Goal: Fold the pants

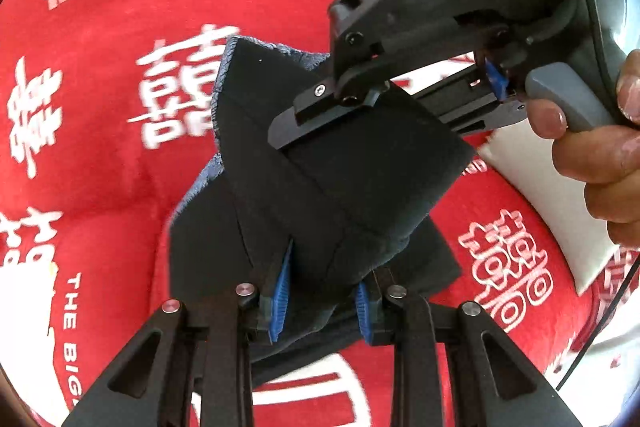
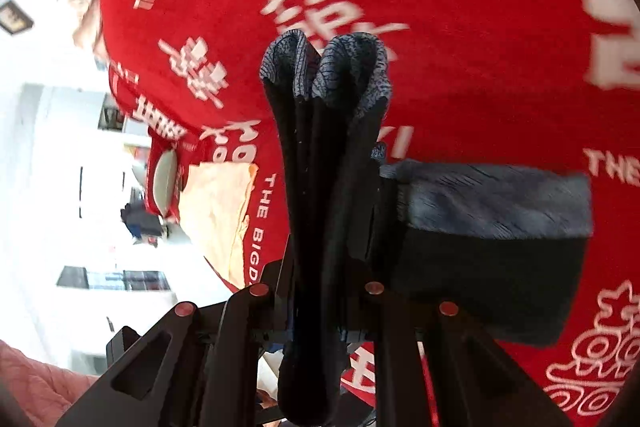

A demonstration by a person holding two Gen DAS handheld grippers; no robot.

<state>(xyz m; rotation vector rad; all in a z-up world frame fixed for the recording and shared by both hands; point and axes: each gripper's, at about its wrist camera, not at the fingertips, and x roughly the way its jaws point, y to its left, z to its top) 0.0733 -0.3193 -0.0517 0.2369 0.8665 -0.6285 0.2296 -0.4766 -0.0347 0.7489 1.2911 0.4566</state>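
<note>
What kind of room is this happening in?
Probably a home, perhaps a bedroom. The dark pants hang over a red cover printed with white wedding characters, like bedding. A pink quilted fabric shows in one corner, and bright white walls or cabinets stand beyond.

Each camera sat on its own gripper, looking forward and steeply down along the fingers, close over the red printed cloth point(image 1: 120, 155). Both views shared that cloth and the folded dark pants point(image 2: 328, 187); the left view also caught the right gripper point(image 1: 288, 131).
</note>
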